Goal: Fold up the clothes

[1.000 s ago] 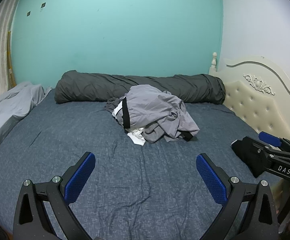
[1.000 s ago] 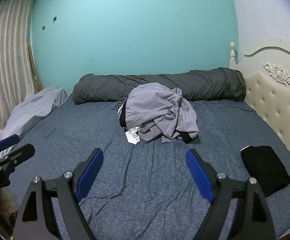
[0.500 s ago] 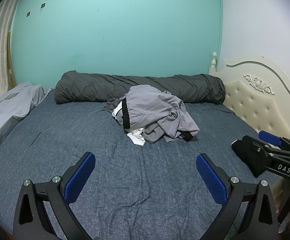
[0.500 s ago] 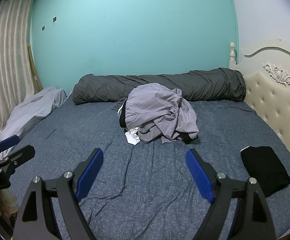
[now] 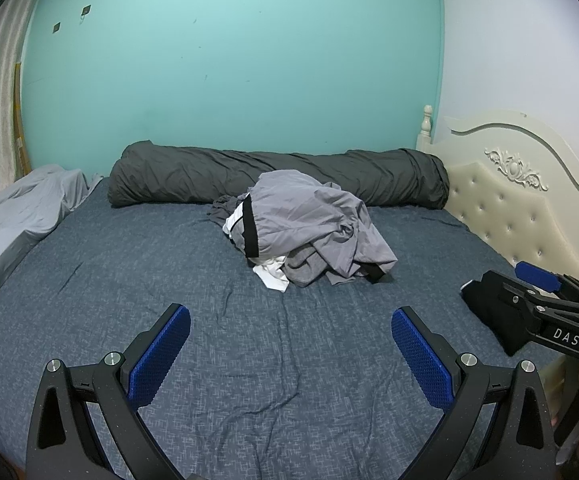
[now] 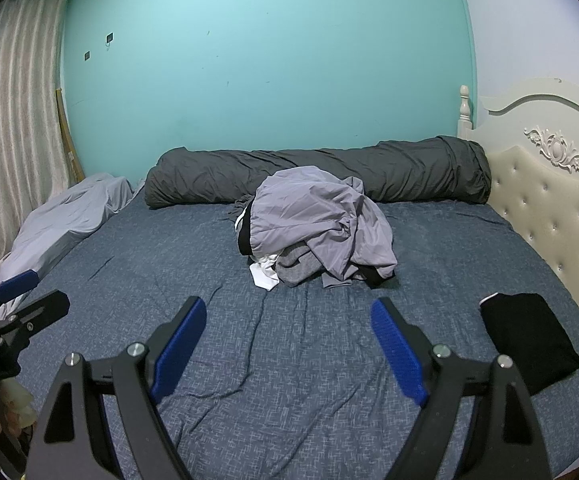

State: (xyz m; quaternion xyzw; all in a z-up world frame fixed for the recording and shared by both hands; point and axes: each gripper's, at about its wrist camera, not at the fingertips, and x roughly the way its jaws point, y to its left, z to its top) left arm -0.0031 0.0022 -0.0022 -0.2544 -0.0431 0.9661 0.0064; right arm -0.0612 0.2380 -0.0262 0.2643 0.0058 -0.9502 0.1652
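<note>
A heap of crumpled clothes [image 5: 309, 228] [image 6: 317, 232], grey on top with black and white pieces under it, lies mid-bed on the dark blue sheet [image 5: 249, 360]. A folded black garment [image 6: 529, 340] rests flat near the right edge, half hidden in the left wrist view [image 5: 485, 312] behind the other gripper. My left gripper [image 5: 289, 344] hovers open over bare sheet, well short of the heap, nothing between its blue pads. My right gripper [image 6: 287, 338] is likewise open and empty, beside the left, also short of the heap.
A rolled dark grey duvet [image 6: 317, 172] lies along the teal wall behind the heap. A light grey blanket [image 6: 65, 216] is bunched at the left edge by the curtain [image 6: 13, 112]. A cream padded headboard [image 6: 549, 216] bounds the right side.
</note>
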